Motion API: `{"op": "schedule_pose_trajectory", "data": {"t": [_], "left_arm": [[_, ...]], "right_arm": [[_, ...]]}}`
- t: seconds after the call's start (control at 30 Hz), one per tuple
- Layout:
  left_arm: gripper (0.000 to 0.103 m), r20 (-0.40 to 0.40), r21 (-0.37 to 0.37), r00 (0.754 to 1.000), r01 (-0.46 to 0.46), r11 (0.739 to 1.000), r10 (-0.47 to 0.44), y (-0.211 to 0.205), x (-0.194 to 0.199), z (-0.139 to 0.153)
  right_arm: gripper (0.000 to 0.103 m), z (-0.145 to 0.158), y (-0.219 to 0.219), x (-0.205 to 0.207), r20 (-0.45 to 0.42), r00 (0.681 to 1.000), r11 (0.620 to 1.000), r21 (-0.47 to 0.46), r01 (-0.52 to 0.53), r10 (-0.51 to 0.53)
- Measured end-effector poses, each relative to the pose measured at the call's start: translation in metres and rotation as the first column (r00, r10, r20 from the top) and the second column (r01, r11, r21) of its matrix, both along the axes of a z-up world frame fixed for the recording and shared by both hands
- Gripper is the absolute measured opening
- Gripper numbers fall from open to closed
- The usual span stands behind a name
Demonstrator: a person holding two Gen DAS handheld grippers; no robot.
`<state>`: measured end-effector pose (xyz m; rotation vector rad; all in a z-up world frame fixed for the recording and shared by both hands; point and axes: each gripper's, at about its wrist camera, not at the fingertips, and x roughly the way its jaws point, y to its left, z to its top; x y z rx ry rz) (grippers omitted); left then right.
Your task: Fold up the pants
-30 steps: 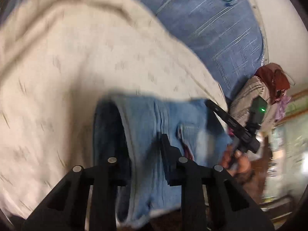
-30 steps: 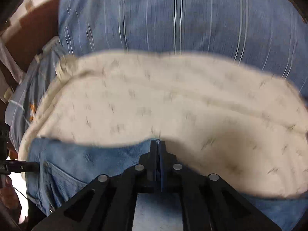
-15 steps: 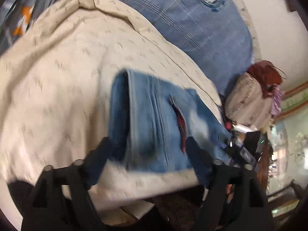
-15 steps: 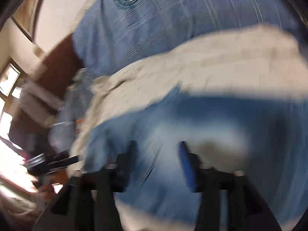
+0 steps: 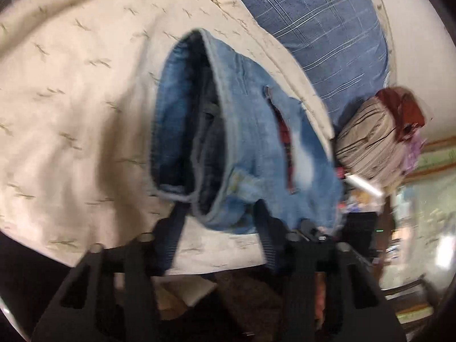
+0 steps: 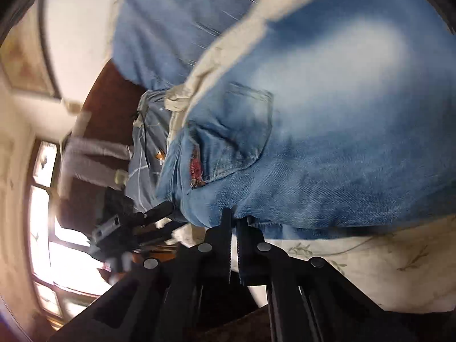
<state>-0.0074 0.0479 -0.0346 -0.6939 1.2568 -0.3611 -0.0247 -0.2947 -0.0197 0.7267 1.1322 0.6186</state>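
Observation:
The folded blue jeans (image 5: 242, 148) lie on a cream patterned blanket (image 5: 71, 114), a back pocket with a red tag facing up. My left gripper (image 5: 219, 213) is open, its fingers spread either side of the jeans' near edge, holding nothing. In the right wrist view the jeans (image 6: 327, 142) fill the upper right, and my right gripper (image 6: 234, 213) has its jaws nearly together at the jeans' near edge; no cloth shows between them. The left gripper (image 6: 136, 228) shows there at the left.
A blue checked bedsheet (image 5: 327, 28) lies beyond the blanket. A bundle of striped and red clothes (image 5: 382, 136) sits at the bed's right end. A bright window (image 6: 57, 242) and dark wooden furniture (image 6: 111, 91) are at the left of the right wrist view.
Both grippers let go of the jeans and drew back toward the near edge. The left opened wide. The right opened, then closed again, and swung to the left.

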Motion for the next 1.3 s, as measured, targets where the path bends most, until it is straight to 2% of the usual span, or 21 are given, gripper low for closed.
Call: {"op": "schedule_pose_trajectory", "data": {"t": [0.07,0.1,0.17,0.27,0.3,0.37,0.4,0.43,0.47,0.53,0.6,0.67,0.73,0.77,0.83,0.9,1.03,1.1,1.13,1.27,1.3], "left_arm": [[0.039,-0.049,0.083,0.999,0.022,0.996,-0.018,-0.003,0.003,-0.019],[0.039,-0.114,0.081,0.993,0.039,0.996,-0.029,-0.005,0.006,-0.036],[0.039,-0.127,0.052,0.992,0.029,0.998,-0.022,-0.003,0.006,-0.041],[0.037,-0.032,0.079,0.992,0.122,0.989,-0.120,-0.003,-0.006,-0.007],[0.037,0.036,0.108,0.981,0.185,0.977,-0.190,-0.005,-0.015,0.014],[0.046,0.140,0.197,0.947,0.259,0.945,-0.289,-0.010,-0.026,0.051],[0.051,0.178,0.235,0.933,0.267,0.935,-0.311,-0.014,-0.027,0.065],[0.065,0.220,0.270,0.918,0.267,0.925,-0.329,-0.018,-0.027,0.081],[0.077,0.266,0.300,0.900,0.263,0.917,-0.345,-0.027,-0.023,0.097],[0.084,0.327,0.339,0.868,0.263,0.903,-0.375,-0.049,-0.009,0.119],[0.084,0.348,0.365,0.834,0.301,0.881,-0.429,-0.085,0.014,0.133],[0.084,0.330,0.395,0.798,0.368,0.842,-0.504,-0.136,0.040,0.137],[0.084,0.307,0.424,0.767,0.420,0.802,-0.564,-0.179,0.054,0.136],[0.084,0.285,0.443,0.740,0.463,0.768,-0.610,-0.216,0.067,0.134],[0.084,0.255,0.459,0.703,0.516,0.723,-0.664,-0.261,0.075,0.128],[0.084,0.225,0.481,0.662,0.563,0.672,-0.715,-0.314,0.087,0.122],[0.084,0.161,0.546,0.599,0.607,0.577,-0.784,-0.391,0.100,0.109],[0.084,0.141,0.557,0.577,0.625,0.546,-0.804,-0.417,0.105,0.103],[0.084,0.138,0.554,0.570,0.633,0.541,-0.810,-0.426,0.108,0.101],[0.084,0.108,0.539,0.563,0.660,0.524,-0.820,-0.464,0.122,0.091],[0.084,0.099,0.538,0.561,0.665,0.519,-0.822,-0.476,0.125,0.088]], "right_arm": [[0.002,-0.022,0.006,-0.001,-0.075,0.997,0.999,-0.048,-0.023,0.019],[0.002,-0.030,0.006,-0.001,-0.098,0.995,0.998,-0.064,-0.027,0.020],[0.004,-0.037,0.002,-0.004,-0.122,0.992,0.999,-0.049,-0.018,0.011],[0.010,-0.016,-0.027,-0.014,-0.050,0.998,0.998,-0.048,0.036,-0.039],[0.015,-0.007,-0.049,-0.022,-0.009,0.995,0.993,-0.063,0.095,-0.096],[0.033,0.004,-0.098,-0.037,0.042,0.968,0.964,-0.088,0.251,-0.248],[0.040,0.007,-0.129,-0.046,0.064,0.934,0.929,-0.100,0.356,-0.351],[0.041,0.007,-0.159,-0.057,0.081,0.887,0.880,-0.114,0.461,-0.454],[0.041,0.005,-0.197,-0.071,0.089,0.813,0.803,-0.123,0.582,-0.576],[0.043,-0.001,-0.239,-0.087,0.086,0.707,0.700,-0.103,0.707,-0.702],[0.048,-0.013,-0.274,-0.104,0.068,0.604,0.599,-0.080,0.797,-0.794],[0.049,-0.025,-0.296,-0.113,0.051,0.554,0.552,-0.049,0.833,-0.831],[0.049,-0.033,-0.297,-0.113,0.045,0.534,0.535,0.010,0.845,-0.844],[0.049,-0.039,-0.309,-0.116,0.043,0.528,0.529,0.058,0.847,-0.848],[0.049,-0.045,-0.316,-0.114,0.049,0.525,0.528,0.092,0.844,-0.849],[0.049,-0.049,-0.320,-0.109,0.046,0.534,0.535,0.121,0.836,-0.844],[0.049,-0.045,-0.326,-0.096,0.032,0.553,0.551,0.135,0.823,-0.833],[0.051,-0.036,-0.331,-0.112,0.076,0.515,0.520,0.191,0.833,-0.854],[0.061,-0.034,-0.330,-0.115,0.081,0.511,0.516,0.204,0.832,-0.856],[0.065,-0.042,-0.320,-0.112,0.034,0.558,0.551,0.225,0.804,-0.829],[0.065,-0.046,-0.316,-0.106,0.017,0.583,0.573,0.206,0.793,-0.813]]}}
